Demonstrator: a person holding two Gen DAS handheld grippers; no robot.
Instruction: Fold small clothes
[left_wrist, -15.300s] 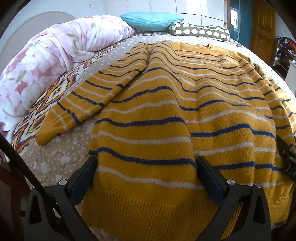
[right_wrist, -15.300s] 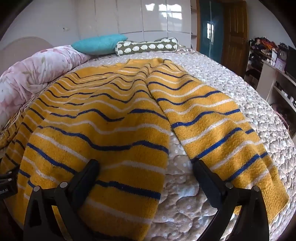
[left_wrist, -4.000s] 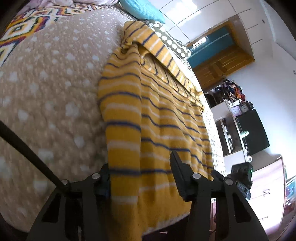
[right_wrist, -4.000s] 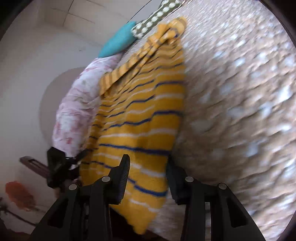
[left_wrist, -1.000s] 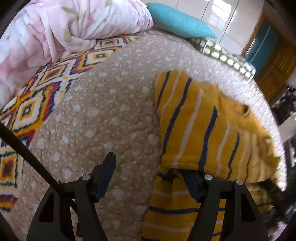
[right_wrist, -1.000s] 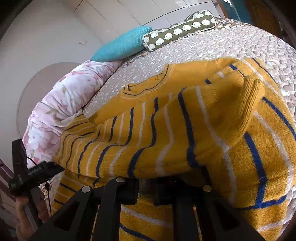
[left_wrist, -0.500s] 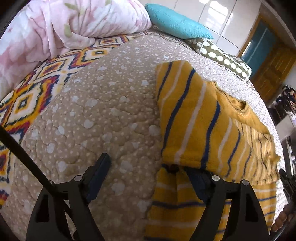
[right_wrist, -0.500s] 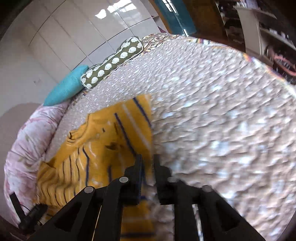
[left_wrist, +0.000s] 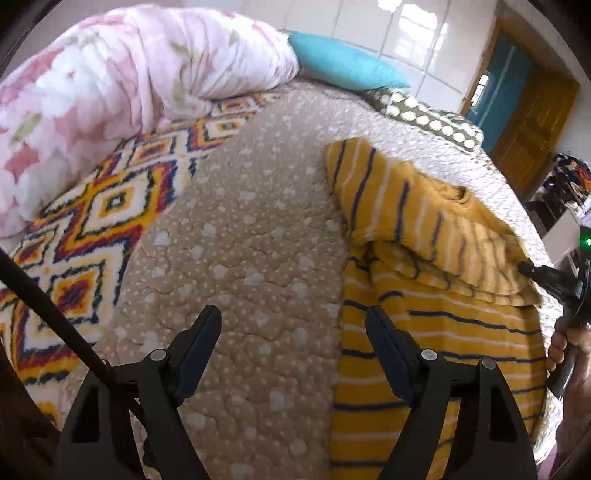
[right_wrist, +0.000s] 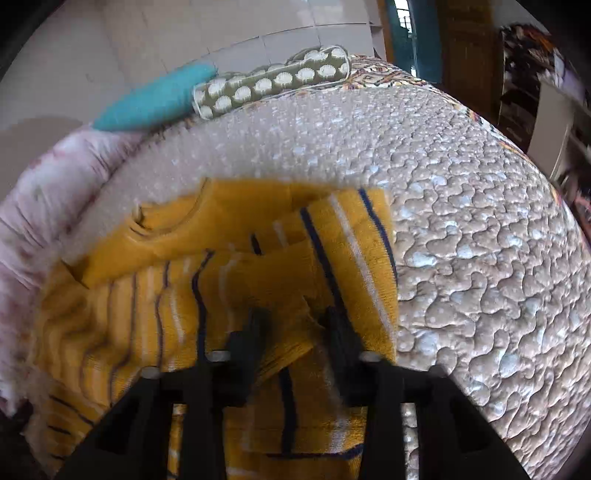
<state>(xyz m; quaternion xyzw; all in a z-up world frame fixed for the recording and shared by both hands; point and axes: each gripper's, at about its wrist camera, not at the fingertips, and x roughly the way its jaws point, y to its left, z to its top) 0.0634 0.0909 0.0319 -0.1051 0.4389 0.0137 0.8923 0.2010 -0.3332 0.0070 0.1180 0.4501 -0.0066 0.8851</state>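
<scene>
**Sweater doubled over, only the tidying left**

Began at the left with the floral duvet (left_wrist: 92, 92), heaped at the side of the bed (left_wrist: 240, 258), well clear of the work. Found the left gripper (left_wrist: 291, 312) hanging over bare quilt, fingers spread wide with nothing between them, just beside the garment's near edge.

Found the sweater (left_wrist: 424, 332) to the right of that, lying on the bed. Saw no sleeve spread to either side, one layer doubled over the striped body, and the collar showing at the far end. Judged most of the folding done. Reckoned only a squaring of the rumpled top layer left, or perhaps one more fold.

Spotted the right gripper (right_wrist: 295, 314) furthest right, its fingers closing with a ridge of knit between them. Could not tell through the blur whether already pinched.

Compared with the earliest frames: flat then, both sleeves out wide — a compact packet now. Compared with a second before: one left finger at the folded edge then, both clear of the knit now.
</scene>
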